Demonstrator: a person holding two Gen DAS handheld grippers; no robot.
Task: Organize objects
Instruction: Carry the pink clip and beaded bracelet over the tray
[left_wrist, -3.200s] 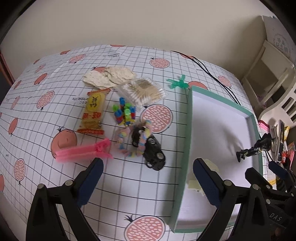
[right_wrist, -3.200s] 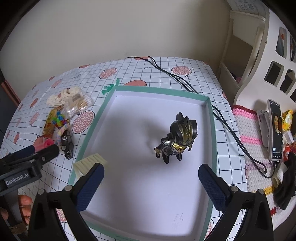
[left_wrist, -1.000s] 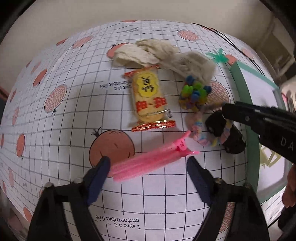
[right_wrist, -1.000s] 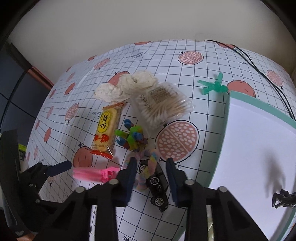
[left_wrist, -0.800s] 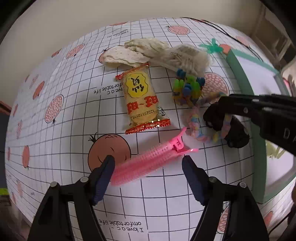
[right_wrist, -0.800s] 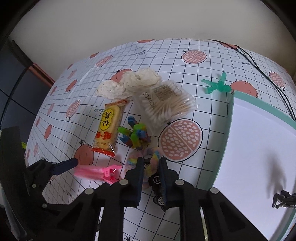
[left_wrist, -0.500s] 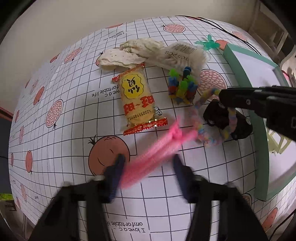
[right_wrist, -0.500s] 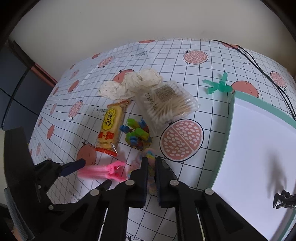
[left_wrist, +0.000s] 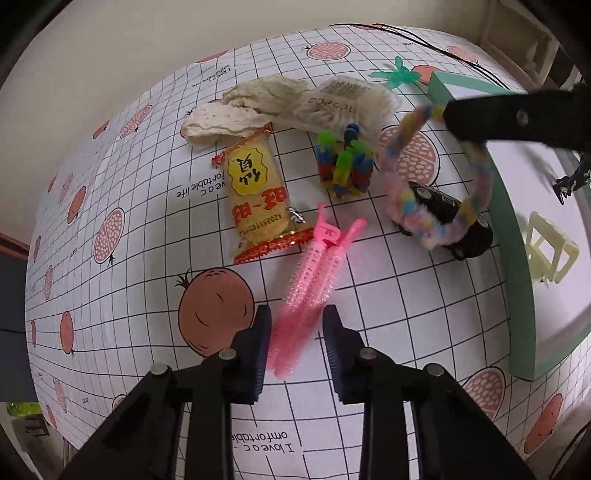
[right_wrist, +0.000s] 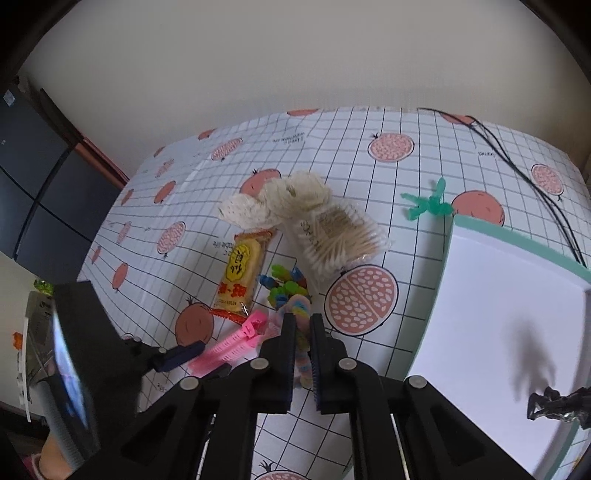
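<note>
A pink roller hair clip (left_wrist: 314, 280) lies on the gridded tablecloth. Its near end sits between the pads of my left gripper (left_wrist: 297, 326), whose jaws are closing and pressing on it. My right gripper (right_wrist: 301, 325) is shut on a fuzzy pastel loop (left_wrist: 402, 192). In the left wrist view the right gripper (left_wrist: 448, 114) holds that loop up, so it hangs over a black toy car (left_wrist: 469, 229). The green-rimmed white tray (left_wrist: 517, 229) at the right holds a cream claw clip (left_wrist: 546, 251) and a black figurine (right_wrist: 557, 404).
Behind the clip lie a yellow snack packet (left_wrist: 255, 192), a bunch of coloured pegs (left_wrist: 343, 162), a bag of cotton swabs (left_wrist: 343, 103), lace coasters (left_wrist: 229, 118) and a green plastic toy (left_wrist: 397, 75). Black cables (right_wrist: 517, 166) cross the far right of the table.
The left jaws narrowed around the pink clip, which swung from lying crosswise to lying along the fingers. The right jaws shut on the pastel loop and lifted it off the car.
</note>
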